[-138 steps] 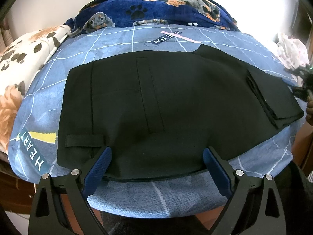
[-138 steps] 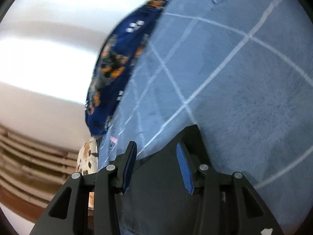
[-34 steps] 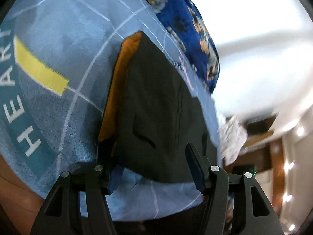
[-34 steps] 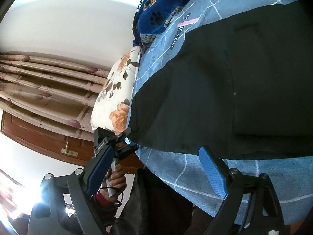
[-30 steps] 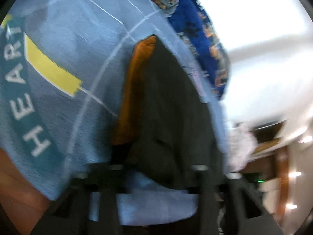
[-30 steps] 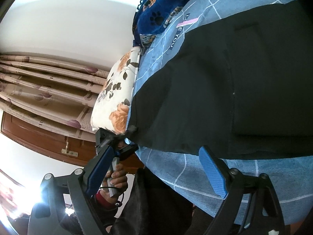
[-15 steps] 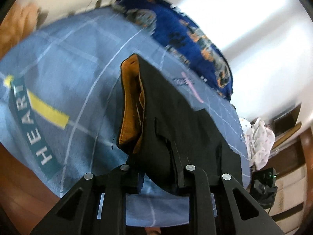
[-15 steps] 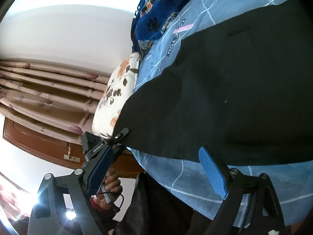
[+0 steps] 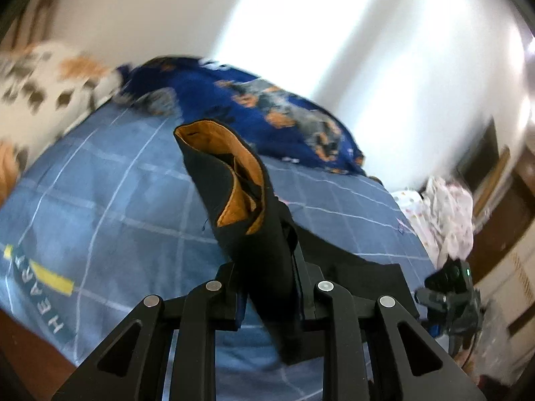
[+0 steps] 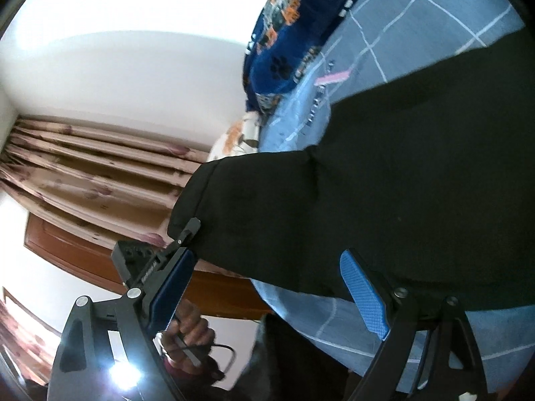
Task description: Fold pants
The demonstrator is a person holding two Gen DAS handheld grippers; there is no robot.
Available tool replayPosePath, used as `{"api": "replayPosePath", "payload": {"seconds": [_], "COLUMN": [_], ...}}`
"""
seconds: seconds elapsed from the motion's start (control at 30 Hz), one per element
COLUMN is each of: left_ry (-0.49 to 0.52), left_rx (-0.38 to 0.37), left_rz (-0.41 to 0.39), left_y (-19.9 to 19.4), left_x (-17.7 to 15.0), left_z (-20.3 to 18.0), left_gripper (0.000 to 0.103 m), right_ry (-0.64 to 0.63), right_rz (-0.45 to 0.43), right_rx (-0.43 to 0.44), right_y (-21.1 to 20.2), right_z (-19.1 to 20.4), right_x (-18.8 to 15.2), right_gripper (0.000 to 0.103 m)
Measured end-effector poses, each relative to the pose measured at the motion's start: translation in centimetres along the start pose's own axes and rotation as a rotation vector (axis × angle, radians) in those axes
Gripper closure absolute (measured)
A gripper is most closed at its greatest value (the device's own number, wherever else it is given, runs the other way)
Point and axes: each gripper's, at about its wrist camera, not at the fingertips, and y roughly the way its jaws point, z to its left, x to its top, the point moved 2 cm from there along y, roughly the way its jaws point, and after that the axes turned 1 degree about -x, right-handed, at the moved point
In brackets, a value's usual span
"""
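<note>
The black pants [image 9: 260, 244] have an orange-lined waistband. My left gripper [image 9: 269, 300] is shut on the waist end and holds it lifted above the bed, with the orange lining standing up in front of the camera. The rest of the pants [image 10: 401, 183] lie across the blue bed cover. My right gripper [image 10: 267, 287] is open and empty near the front edge of the bed, beside the pants. The left gripper also shows in the right wrist view [image 10: 187, 230], pinching the raised waist corner.
The blue checked bed cover [image 9: 100, 193] spans the bed. A dark blue dog-print blanket [image 9: 254, 113] and a floral pillow [image 9: 36, 80] lie at the back. White patterned cloth [image 9: 444, 214] sits at the right. Curtains [image 10: 83, 173] hang to the left.
My left gripper closed on the waist end and lifted it off the bed, rising higher. The right gripper stayed open near the front edge.
</note>
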Motion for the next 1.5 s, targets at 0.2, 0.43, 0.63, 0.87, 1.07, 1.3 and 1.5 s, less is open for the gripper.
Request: {"api": "replayPosePath", "payload": {"seconds": [0.2,0.43,0.63,0.87,1.07,1.3,1.5], "left_ry": [0.189,0.434,0.654,0.854,0.908,0.635,0.501], "left_rx": [-0.046,-0.054,-0.007,0.023,0.018,0.135,0.2], "left_rz": [0.014,0.097,0.157,0.163,0.063,-0.038,0.029], "left_y": [2.0,6.7,10.4,11.5,9.1,6.1,6.5], "left_x": [-1.1,-5.3,-9.4,-12.5,-13.1,-7.6,-6.0], "left_z": [-7.4,-14.5,-18.2,-19.9,-20.8,-14.9,-10.1], "left_gripper": [0.081,0.081,0.081,0.064,0.054,0.032,0.032], "right_ry": [0.033,0.05,0.114,0.18,0.181,0.172,0.166], "right_rz": [-0.033,-0.056,-0.034,0.009,0.061,0.017,-0.068], "right_rx": [0.122,0.206,0.224,0.159,-0.001,0.016,0.027], "right_y": [-0.9,-2.6,-3.0,-2.2,-1.1,-3.2,-8.3], "right_z": [1.3,1.6,-1.2,-4.5,-6.4,-6.8,-6.8], "right_x": [2.3,4.2,5.6,6.7,6.6,6.5,7.1], "right_gripper": [0.01,0.006,0.008,0.024,0.086,0.088,0.088]}}
